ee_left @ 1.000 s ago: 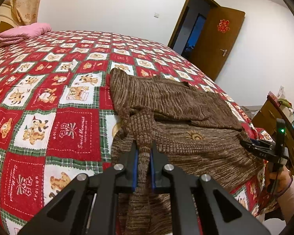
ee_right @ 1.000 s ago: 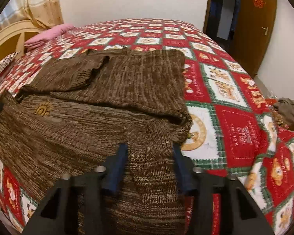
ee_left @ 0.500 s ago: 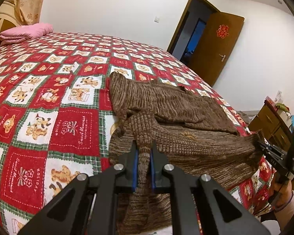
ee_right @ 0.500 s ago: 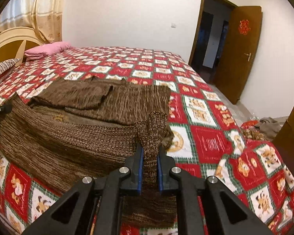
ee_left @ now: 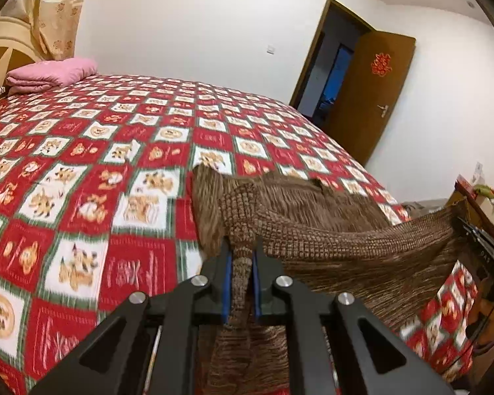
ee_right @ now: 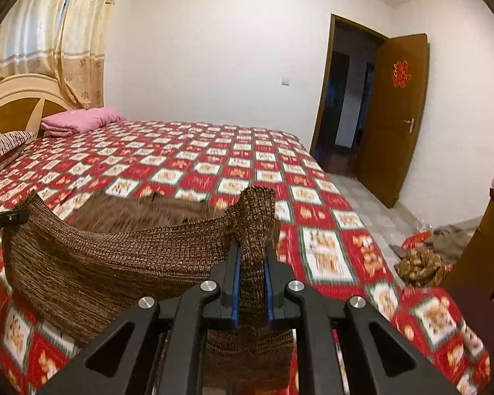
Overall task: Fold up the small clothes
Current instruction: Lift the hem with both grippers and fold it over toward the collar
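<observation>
A brown knit sweater (ee_left: 329, 240) hangs stretched between my two grippers above the near edge of the bed; it also shows in the right wrist view (ee_right: 122, 256). My left gripper (ee_left: 240, 260) is shut on one corner of its near edge. My right gripper (ee_right: 251, 263) is shut on the other corner, with a bunch of knit standing up above the jaws. The sweater's far part still lies on the bedspread (ee_left: 82, 171). The right gripper shows at the right edge of the left wrist view (ee_left: 480, 247), and the left one at the left edge of the right wrist view (ee_right: 3, 219).
The bed has a red, white and green checked cover (ee_right: 214, 158). A folded pink blanket (ee_right: 79, 121) lies by the headboard (ee_right: 13, 105). An open brown door (ee_right: 392, 118) is at the right. Clothes (ee_right: 421, 260) lie on the floor beside a wooden cabinet (ee_right: 477, 247).
Both grippers have lifted the sweater's near edge up off the bed and moved it toward the far side. The right gripper closed on the knit a second ago.
</observation>
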Available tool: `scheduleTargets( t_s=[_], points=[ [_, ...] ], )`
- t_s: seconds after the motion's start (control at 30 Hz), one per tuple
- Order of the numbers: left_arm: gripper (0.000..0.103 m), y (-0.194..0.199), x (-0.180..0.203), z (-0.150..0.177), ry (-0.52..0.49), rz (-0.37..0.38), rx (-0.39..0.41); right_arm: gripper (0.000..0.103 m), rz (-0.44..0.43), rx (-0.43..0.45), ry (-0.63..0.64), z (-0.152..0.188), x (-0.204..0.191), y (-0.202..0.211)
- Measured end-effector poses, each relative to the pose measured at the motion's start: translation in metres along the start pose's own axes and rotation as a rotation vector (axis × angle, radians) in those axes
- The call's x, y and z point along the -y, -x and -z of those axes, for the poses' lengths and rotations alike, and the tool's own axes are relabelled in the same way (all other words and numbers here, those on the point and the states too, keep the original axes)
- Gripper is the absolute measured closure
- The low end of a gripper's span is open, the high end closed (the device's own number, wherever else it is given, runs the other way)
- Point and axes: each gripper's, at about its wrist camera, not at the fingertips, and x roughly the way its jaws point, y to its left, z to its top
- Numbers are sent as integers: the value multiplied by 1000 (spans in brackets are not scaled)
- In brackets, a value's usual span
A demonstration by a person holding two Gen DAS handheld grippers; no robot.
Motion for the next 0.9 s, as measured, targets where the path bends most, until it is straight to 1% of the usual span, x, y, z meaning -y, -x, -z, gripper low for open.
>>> scheduleTargets(
  t_s=[0.13, 0.27, 0.43, 0.57, 0.7, 0.73, 0.77, 0.83, 0.87, 0.9],
  points=[
    [92, -20, -6, -21, 33, -14, 2, 92, 20, 7, 13, -16, -1, -24],
    [92, -50, -11, -42, 49, -25, -10, 92, 27, -1, 10, -30, 4, -51],
    [92, -86, -15, -62, 74, -29, -31, 92, 39, -28, -18, -45, 14, -95],
    [92, -123, -17, -79, 82, -49, -37, 92, 49, -59, -50, -51, 23, -139],
    [92, -159, -19, -87, 92, -87, -61, 92, 71, -97, -72, -49, 29, -180],
    [92, -175, -22, -85, 96, -113, -89, 92, 78, -114, -76, -46, 30, -191],
    [89, -185, -23, -82, 97, -141, -112, 92, 87, -129, -78, -41, 30, -203],
    [89, -205, -30, -74, 110, -199, -168, 90, 92, -144, -57, -29, 29, -224],
    [89, -210, -36, -70, 141, -192, -188, 90, 83, -174, -45, -21, 27, -236],
    [86, -205, -40, -71, 166, -176, -169, 90, 73, -243, -46, -16, 27, -250]
  ],
)
